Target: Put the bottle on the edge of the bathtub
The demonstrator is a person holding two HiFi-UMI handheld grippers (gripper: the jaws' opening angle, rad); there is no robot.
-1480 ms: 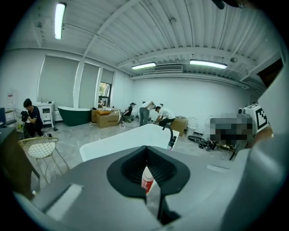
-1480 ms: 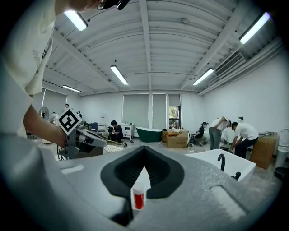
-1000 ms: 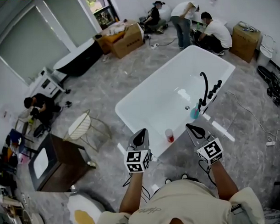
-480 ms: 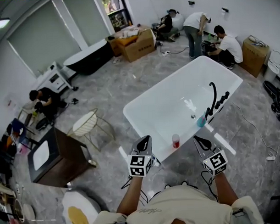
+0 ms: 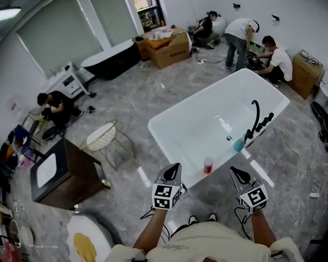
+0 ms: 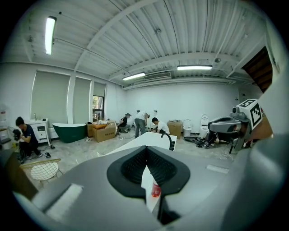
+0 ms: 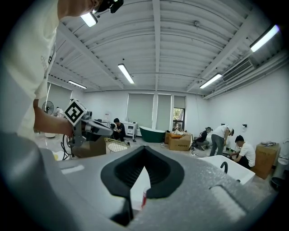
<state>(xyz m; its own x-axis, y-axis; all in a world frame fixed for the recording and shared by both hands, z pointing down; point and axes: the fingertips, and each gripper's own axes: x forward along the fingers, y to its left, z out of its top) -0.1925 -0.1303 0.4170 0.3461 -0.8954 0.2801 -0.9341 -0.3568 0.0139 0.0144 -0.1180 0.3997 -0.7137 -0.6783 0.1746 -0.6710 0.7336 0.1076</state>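
Note:
A small red bottle with a white cap stands upright on the near rim of the white bathtub. My left gripper hovers just left of the bottle, short of the tub. My right gripper hovers to the bottle's right. Both are shut and hold nothing. In the left gripper view the bottle shows below the closed tips of the left gripper. In the right gripper view the bottle peeks out under the right gripper.
A black faucet and a teal item sit on the tub's right rim. To the left are a wire chair and a dark cabinet. People work beyond the tub, by cardboard boxes. Cables trail on the floor at right.
Both grippers have drawn back a little from the tub and sunk. The bottle stays standing on the rim. My view has shifted, so the tub lies slightly farther off.

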